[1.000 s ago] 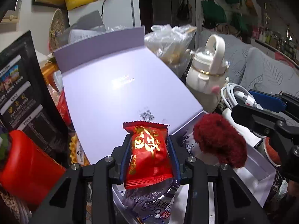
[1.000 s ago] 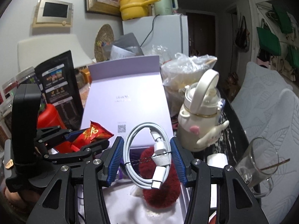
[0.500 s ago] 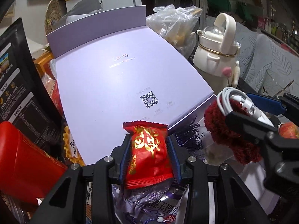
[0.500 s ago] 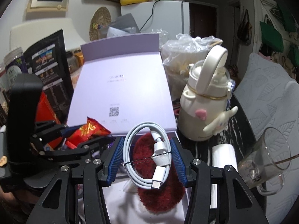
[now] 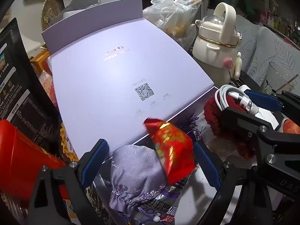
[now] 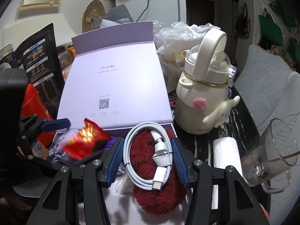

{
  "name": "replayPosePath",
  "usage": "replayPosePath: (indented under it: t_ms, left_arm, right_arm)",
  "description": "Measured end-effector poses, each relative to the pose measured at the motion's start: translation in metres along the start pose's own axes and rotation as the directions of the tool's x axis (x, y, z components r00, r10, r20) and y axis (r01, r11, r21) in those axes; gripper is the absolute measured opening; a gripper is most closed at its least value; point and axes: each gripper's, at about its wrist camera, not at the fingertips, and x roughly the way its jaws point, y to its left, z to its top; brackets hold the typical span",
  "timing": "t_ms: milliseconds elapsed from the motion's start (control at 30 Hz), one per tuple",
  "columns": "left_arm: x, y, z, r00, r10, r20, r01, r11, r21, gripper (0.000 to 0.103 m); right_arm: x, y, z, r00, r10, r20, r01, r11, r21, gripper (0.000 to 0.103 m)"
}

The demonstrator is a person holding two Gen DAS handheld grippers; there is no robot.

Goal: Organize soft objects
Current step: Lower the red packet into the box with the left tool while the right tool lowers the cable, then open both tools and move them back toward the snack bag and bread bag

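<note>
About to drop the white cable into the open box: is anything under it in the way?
Yes. The red fuzzy piece lies in the box right beneath the cable that the right gripper holds, so the cable would land on it.
</note>
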Motion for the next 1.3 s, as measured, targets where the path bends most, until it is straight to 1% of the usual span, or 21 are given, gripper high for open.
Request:
replayPosePath:
  t_ms: [100, 167, 200, 333, 467, 533, 700, 867, 1100, 1300]
  left_arm:
    - [0.000, 0.002, 0.001, 1.000, -0.001, -0.006, 0.001, 1.000, -0.012, 0.094]
    - [-0.001, 0.004, 0.002, 1.000, -0.003, -0.007, 0.003, 1.000, -0.021, 0.094]
    - [-0.002, 0.004, 0.002, 1.000, -0.001, -0.005, 0.001, 1.000, -0.022, 0.094]
    - [-0.011, 0.003, 0.003, 0.999, 0.018, 0.032, -0.017, 1.000, -0.019, 0.094]
    - [-0.021, 0.003, 0.003, 0.998, 0.018, 0.057, -0.017, 0.999, -0.029, 0.094]
    - [-0.027, 0.002, 0.003, 0.998, 0.012, 0.061, -0.010, 0.999, -0.030, 0.094]
    - [-0.050, 0.000, 0.003, 0.995, 0.013, 0.096, -0.011, 1.000, -0.024, 0.094]
    - [-0.080, 0.000, 0.005, 0.991, 0.002, 0.137, 0.003, 0.999, -0.038, 0.094]
    - [-0.129, -0.003, 0.006, 0.978, 0.005, 0.210, 0.003, 0.999, -0.037, 0.094]
    - [-0.175, -0.003, 0.002, 0.961, 0.001, 0.276, 0.010, 0.999, -0.038, 0.094]
  right_arm:
    - [0.000, 0.000, 0.000, 1.000, -0.001, -0.010, 0.001, 1.000, -0.006, 0.052]
    - [0.002, 0.000, 0.000, 1.000, -0.003, -0.021, 0.003, 1.000, -0.005, 0.056]
    - [0.002, 0.000, 0.000, 1.000, -0.001, -0.023, 0.001, 1.000, -0.003, 0.057]
    - [0.000, -0.001, 0.003, 1.000, 0.011, -0.029, -0.011, 1.000, 0.006, 0.057]
    - [-0.010, 0.000, 0.007, 1.000, -0.001, -0.015, 0.001, 1.000, -0.006, 0.064]
    - [-0.016, 0.001, 0.009, 1.000, -0.006, -0.007, 0.006, 1.000, -0.015, 0.064]
    - [-0.037, 0.001, 0.015, 1.000, -0.016, 0.025, 0.016, 1.000, -0.008, 0.064]
    - [-0.064, 0.002, 0.018, 0.998, -0.025, 0.062, 0.025, 1.000, 0.002, 0.064]
    - [-0.114, 0.013, 0.025, 0.990, -0.040, 0.138, 0.041, 0.999, -0.005, 0.064]
    - [-0.157, 0.023, 0.024, 0.979, -0.050, 0.197, 0.054, 0.998, -0.012, 0.064]
